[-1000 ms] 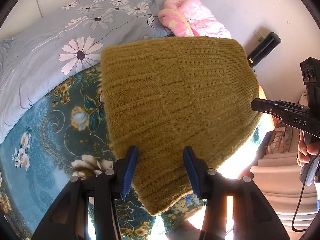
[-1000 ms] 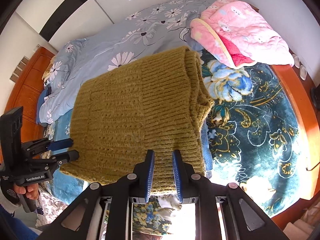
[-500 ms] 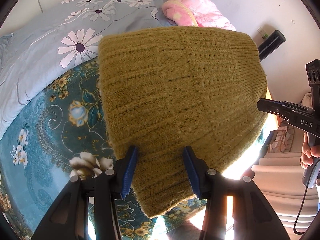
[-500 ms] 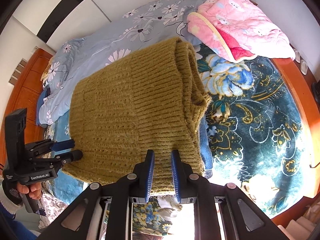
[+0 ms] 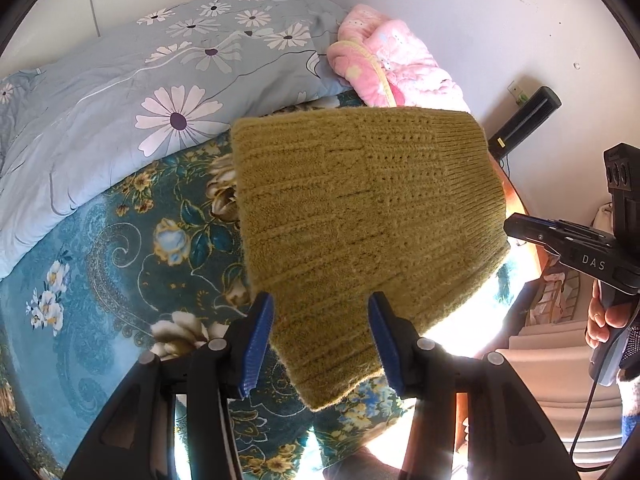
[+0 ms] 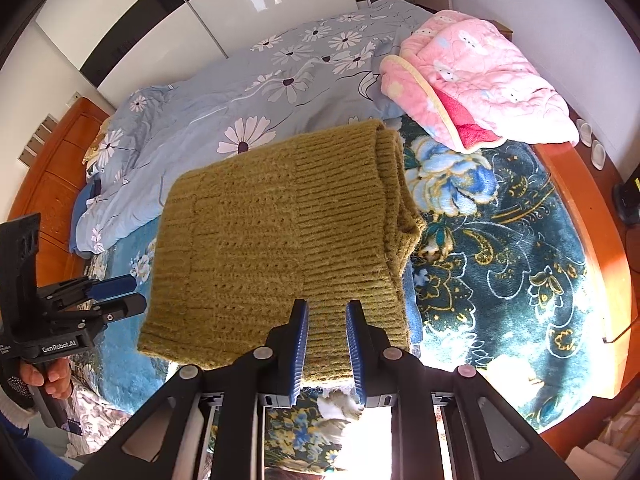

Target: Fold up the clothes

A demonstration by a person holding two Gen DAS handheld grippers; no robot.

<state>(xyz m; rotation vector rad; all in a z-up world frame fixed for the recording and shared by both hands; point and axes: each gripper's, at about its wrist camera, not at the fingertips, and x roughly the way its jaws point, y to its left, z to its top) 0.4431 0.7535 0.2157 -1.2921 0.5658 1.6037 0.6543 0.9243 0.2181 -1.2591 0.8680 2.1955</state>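
A mustard-yellow knitted sweater point(image 5: 360, 220) lies folded in a thick rectangle on the teal flowered bedspread point(image 5: 132, 248). My left gripper point(image 5: 322, 336) hovers over its near corner, open, its blue pads apart from the knit on both sides. My right gripper point(image 6: 327, 344) hangs over the ribbed end of the sweater point(image 6: 272, 240). Its jaws are opening, and the knit shows through the narrow gap below them, not pinched. Each gripper shows in the other's view, the right gripper point(image 5: 520, 229) at the sweater's right edge and the left gripper point(image 6: 128, 300) at its left edge.
A pale blue daisy quilt point(image 6: 260, 92) is bunched along the far side of the bed. A pink padded blanket point(image 6: 472, 76) sits at the far right corner. A blue garment point(image 6: 412, 300) peeks from under the sweater. The wooden bed frame point(image 6: 592, 208) borders the right.
Both grippers have lifted away from the sweater, which now looks smaller and lower. The right jaws have widened a little; the left jaws keep the same gap.
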